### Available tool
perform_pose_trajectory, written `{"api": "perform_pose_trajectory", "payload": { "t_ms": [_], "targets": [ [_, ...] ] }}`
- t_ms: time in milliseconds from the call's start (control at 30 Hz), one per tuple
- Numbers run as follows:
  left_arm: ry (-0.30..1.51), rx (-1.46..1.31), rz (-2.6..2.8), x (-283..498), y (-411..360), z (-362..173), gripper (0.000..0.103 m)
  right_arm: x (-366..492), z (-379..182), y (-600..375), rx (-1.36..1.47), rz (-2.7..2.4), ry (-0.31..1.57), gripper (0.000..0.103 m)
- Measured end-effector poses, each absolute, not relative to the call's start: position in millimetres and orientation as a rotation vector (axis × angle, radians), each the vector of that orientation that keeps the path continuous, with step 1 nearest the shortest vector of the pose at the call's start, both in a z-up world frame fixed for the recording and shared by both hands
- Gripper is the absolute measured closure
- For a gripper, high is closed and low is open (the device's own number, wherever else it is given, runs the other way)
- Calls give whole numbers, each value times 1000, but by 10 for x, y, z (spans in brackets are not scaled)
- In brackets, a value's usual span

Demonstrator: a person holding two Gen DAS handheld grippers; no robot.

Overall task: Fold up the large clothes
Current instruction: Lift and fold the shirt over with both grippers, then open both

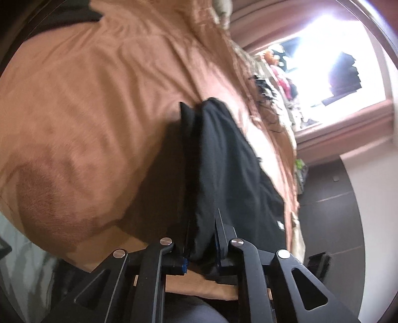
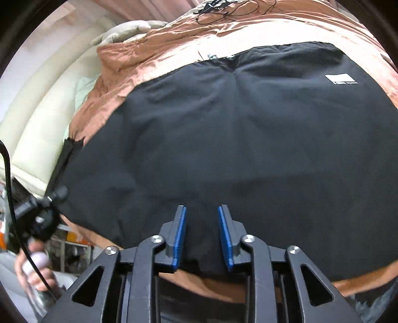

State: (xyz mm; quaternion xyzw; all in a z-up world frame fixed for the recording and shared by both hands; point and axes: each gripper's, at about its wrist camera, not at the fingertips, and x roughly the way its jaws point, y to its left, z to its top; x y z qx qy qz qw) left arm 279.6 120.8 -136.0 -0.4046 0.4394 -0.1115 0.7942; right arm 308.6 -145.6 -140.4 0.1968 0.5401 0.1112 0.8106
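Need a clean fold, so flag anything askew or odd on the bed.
Nothing looks damaged or spilled. The black garment lies spread on the rust-brown bedspread with soft creases. The left gripper has a bunched fold of it between its fingers. A thin black cable lies loose on the bedspread beyond the garment.

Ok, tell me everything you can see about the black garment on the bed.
The black garment is a large matte piece of soft, woven-looking fabric, lightly creased, spread mostly flat over the rust-brown bedspread. A small white label sits near its far right corner. The left hand-held gripper has a bunched fold of it between its fingers, lifting that edge. The right hand-held gripper is open, its blue pads straddling the near hem.
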Motion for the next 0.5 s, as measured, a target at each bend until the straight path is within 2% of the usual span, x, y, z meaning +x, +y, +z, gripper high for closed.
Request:
{"api": "perform_pose_trajectory", "payload": {
  "t_ms": [133,233,500],
  "targets": [
    [898,-864,-308,2802,1084,-1122,90,2969,-1515,-1467,439,221,1170,88],
    [866,-846,-359,2810,941,-913,90,2915,-1641,-1436,449,221,1193,90],
    [815,-744,-464,2826,444,-406,90,2733,-1413,-1699,519,251,1149,90]
  ]
}}
